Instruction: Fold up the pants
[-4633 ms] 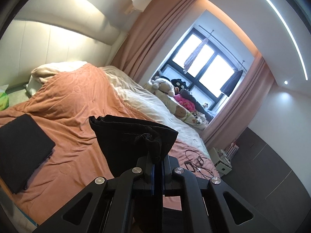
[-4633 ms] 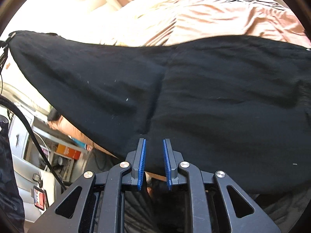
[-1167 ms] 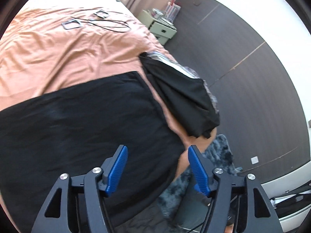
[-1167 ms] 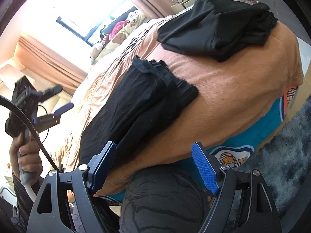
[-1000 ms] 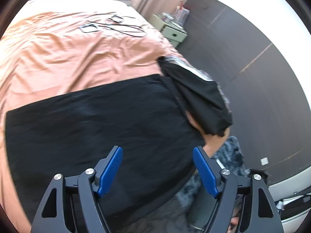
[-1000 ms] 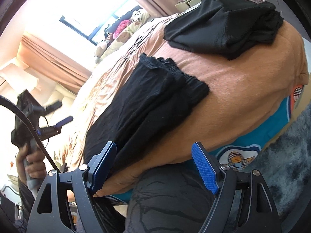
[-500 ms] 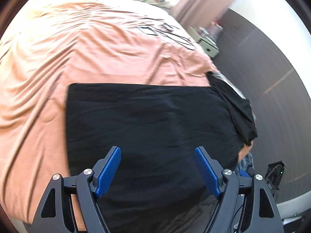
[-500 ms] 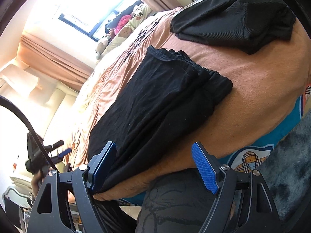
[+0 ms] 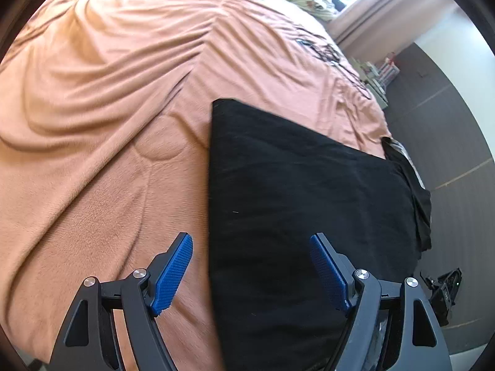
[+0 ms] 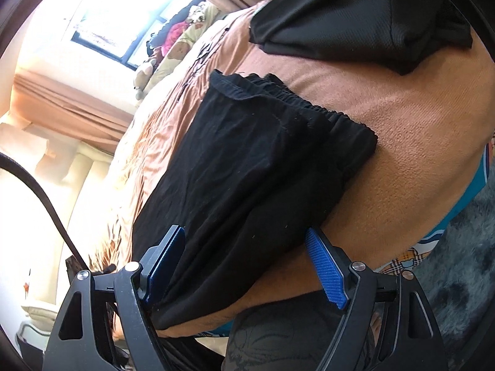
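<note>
I see black pants (image 9: 303, 204) folded flat at the bed's (image 9: 92, 123) near edge. My left gripper (image 9: 252, 272) and right gripper (image 10: 244, 262) hover over them, jaws wide apart, holding nothing.

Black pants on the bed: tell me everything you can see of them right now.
The black pants lie flat on the orange bedspread, doubled lengthwise into a long strip of soft, thin-looking fabric. The gathered elastic waistband faces the other dark garment, not touching it. Both open grippers hover above; neither holds them.
</note>
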`<state>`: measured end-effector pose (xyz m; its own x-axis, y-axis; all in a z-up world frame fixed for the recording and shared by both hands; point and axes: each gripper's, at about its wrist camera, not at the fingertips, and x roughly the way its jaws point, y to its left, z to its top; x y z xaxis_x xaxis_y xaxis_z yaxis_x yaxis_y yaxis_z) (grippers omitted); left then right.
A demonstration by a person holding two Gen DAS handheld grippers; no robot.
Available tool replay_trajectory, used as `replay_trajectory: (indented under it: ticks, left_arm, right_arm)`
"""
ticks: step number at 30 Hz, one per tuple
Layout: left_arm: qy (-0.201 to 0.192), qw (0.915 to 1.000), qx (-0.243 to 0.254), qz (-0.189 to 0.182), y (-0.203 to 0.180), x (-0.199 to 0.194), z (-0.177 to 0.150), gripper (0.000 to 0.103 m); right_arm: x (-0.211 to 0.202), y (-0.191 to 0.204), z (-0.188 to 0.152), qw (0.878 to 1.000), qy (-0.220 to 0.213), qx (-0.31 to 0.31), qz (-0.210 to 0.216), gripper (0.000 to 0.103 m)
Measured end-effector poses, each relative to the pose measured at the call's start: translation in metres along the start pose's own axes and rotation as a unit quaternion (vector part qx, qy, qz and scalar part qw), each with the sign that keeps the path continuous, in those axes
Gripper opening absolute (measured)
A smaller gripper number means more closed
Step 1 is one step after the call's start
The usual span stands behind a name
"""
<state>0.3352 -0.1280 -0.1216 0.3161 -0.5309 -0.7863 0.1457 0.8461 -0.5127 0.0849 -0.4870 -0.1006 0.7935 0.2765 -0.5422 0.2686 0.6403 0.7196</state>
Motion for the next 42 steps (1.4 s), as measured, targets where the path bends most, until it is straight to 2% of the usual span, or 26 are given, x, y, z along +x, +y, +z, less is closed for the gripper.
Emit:
replay_trajectory:
  ticks: [3, 8, 18, 21, 23, 24, 25, 26, 28, 31, 36, 42]
  left_arm:
    - [0.003, 0.9999, -0.012, -0.004, 0.013, 0.010, 0.003, 0.076]
    - [0.012, 0.9996, -0.022, -0.011, 0.023, 0.029, 0.014, 0.051]
    - [0.011, 0.9977, -0.044, -0.050, 0.030, 0.050, 0.041, 0.040]
    - [0.004, 0.9976, -0.034, -0.061, 0.029, 0.054, 0.047, 0.036]
    - [0.003, 0.9975, -0.030, -0.063, 0.027, 0.055, 0.047, 0.029]
    - [0.000, 0.9977, -0.026, -0.062, 0.026, 0.054, 0.046, 0.026]
    - [-0.004, 0.9978, -0.024, -0.061, 0.025, 0.052, 0.046, 0.019]
    - [-0.010, 0.9978, -0.027, -0.060, 0.024, 0.049, 0.046, 0.014]
    - [-0.025, 0.9973, -0.033, -0.060, 0.022, 0.039, 0.046, 0.010]
    - [-0.045, 0.9973, -0.029, -0.050, 0.012, 0.025, 0.051, 0.008]
    - [-0.066, 0.9954, -0.022, -0.065, 0.004, 0.001, 0.064, 0.007]
    - [-0.098, 0.9931, -0.032, -0.057, 0.018, -0.032, 0.085, 0.006]
  right_arm:
    - [0.006, -0.004, 0.006, 1.000, -0.001, 0.006, -0.002, 0.079]
    - [0.014, -0.011, 0.013, 1.000, -0.002, 0.026, -0.006, 0.079]
    - [0.023, -0.016, 0.018, 0.999, -0.001, 0.044, -0.001, 0.079]
    - [0.027, -0.019, 0.021, 0.999, -0.008, 0.046, 0.006, 0.078]
    - [0.028, -0.022, 0.020, 0.999, -0.016, 0.046, 0.008, 0.067]
    - [0.029, -0.024, 0.020, 0.999, -0.017, 0.047, 0.006, 0.058]
    - [0.029, -0.025, 0.019, 0.999, -0.019, 0.048, 0.004, 0.051]
    - [0.027, -0.026, 0.018, 0.999, -0.021, 0.049, 0.005, 0.048]
    - [0.022, -0.021, 0.015, 0.999, -0.027, 0.038, 0.002, 0.037]
    - [0.012, -0.007, 0.013, 0.999, -0.038, 0.025, 0.003, 0.028]
    - [-0.001, 0.023, 0.014, 0.999, -0.048, -0.007, 0.024, 0.021]
    - [0.009, 0.061, 0.001, 0.998, -0.020, -0.035, 0.049, 0.017]
